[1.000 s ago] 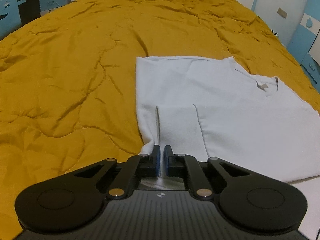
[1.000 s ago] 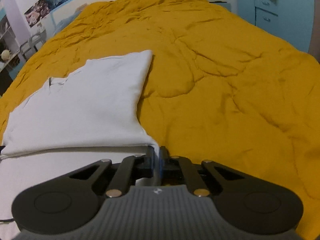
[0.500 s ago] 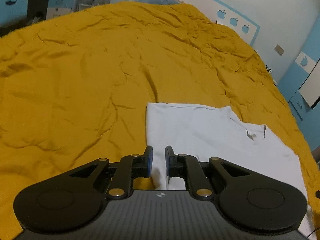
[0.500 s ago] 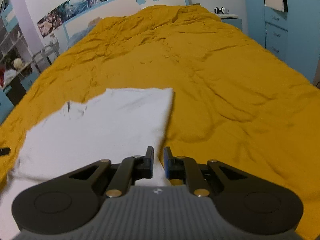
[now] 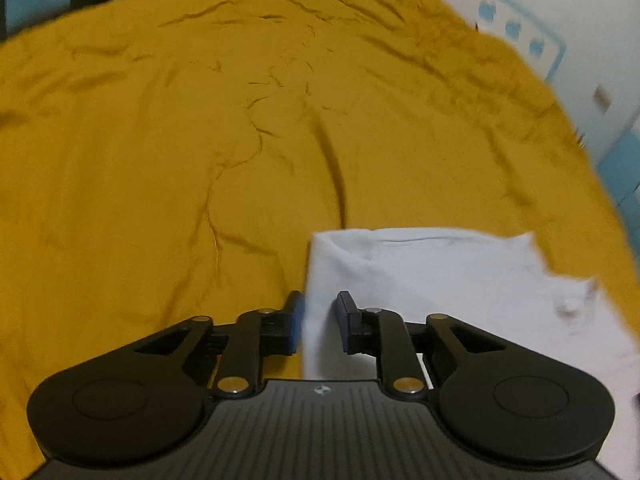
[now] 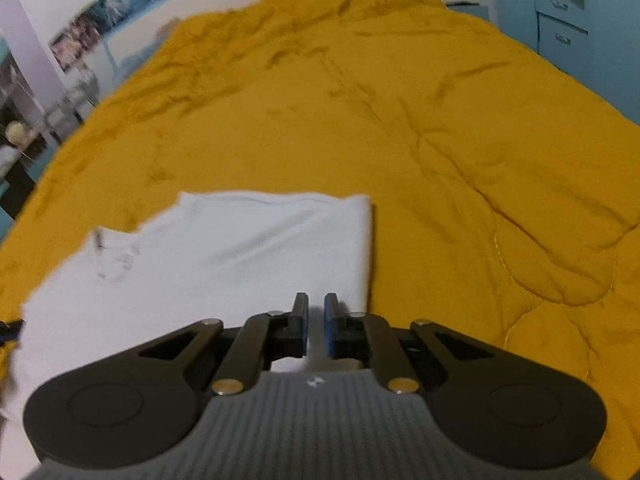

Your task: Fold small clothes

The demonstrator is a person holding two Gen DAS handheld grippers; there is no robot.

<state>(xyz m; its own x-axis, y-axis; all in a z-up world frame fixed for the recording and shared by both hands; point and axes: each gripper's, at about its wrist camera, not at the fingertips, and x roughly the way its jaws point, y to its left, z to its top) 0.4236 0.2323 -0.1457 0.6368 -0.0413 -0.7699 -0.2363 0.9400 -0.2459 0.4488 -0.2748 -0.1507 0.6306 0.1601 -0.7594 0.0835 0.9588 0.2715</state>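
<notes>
A white small T-shirt (image 5: 448,276) lies folded on the mustard-yellow quilt (image 5: 200,140). In the left wrist view its left edge runs between the fingers of my left gripper (image 5: 320,306), whose jaws stand apart and hold nothing. In the right wrist view the same shirt (image 6: 224,256) lies left of centre, its collar at the left. My right gripper (image 6: 316,308) hovers over the shirt's near right corner, jaws slightly apart and empty. Both views are motion-blurred.
The quilt (image 6: 440,140) covers the whole bed. A white and blue headboard (image 5: 532,40) stands at the far end. Blue drawers (image 6: 560,28) stand at the right of the bed, and shelves (image 6: 24,128) at the left.
Both grippers were shut on the shirt's near edge a second ago. They have opened, let it go and risen and tilted, so the shirt sits lower in each view.
</notes>
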